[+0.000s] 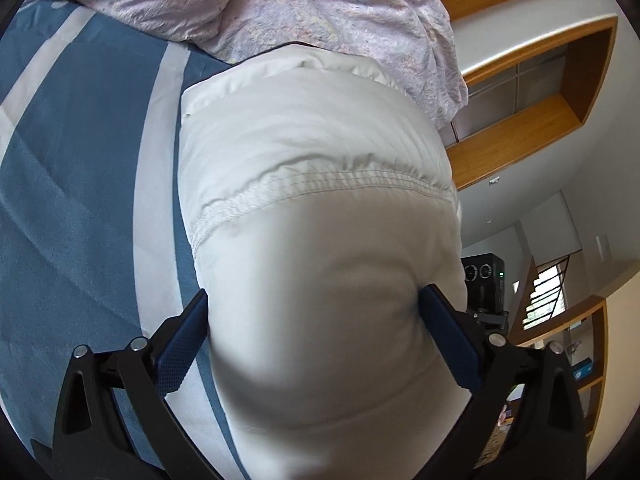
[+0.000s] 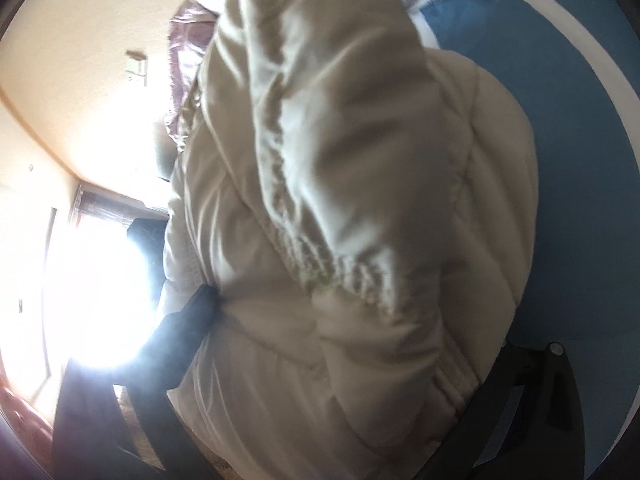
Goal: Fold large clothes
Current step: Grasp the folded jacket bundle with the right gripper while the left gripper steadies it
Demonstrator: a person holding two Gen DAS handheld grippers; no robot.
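A white puffy jacket (image 1: 312,152) with a ribbed elastic seam hangs over a blue bed sheet with white stripes (image 1: 80,184). My left gripper (image 1: 316,320) is shut on a thick bunch of the jacket, its blue fingers (image 1: 184,344) pressing in on both sides. In the right wrist view the same jacket (image 2: 352,200) fills the frame, blurred. My right gripper (image 2: 340,320) is shut on the jacket; its left finger (image 2: 192,320) presses into the fabric and the right finger is hidden behind it.
A crumpled pink quilt (image 1: 280,12) lies at the far end of the bed. Wooden wall shelves (image 1: 540,92) and a black device (image 1: 486,284) stand to the right. A bright window (image 2: 92,288) glares at the left of the right wrist view.
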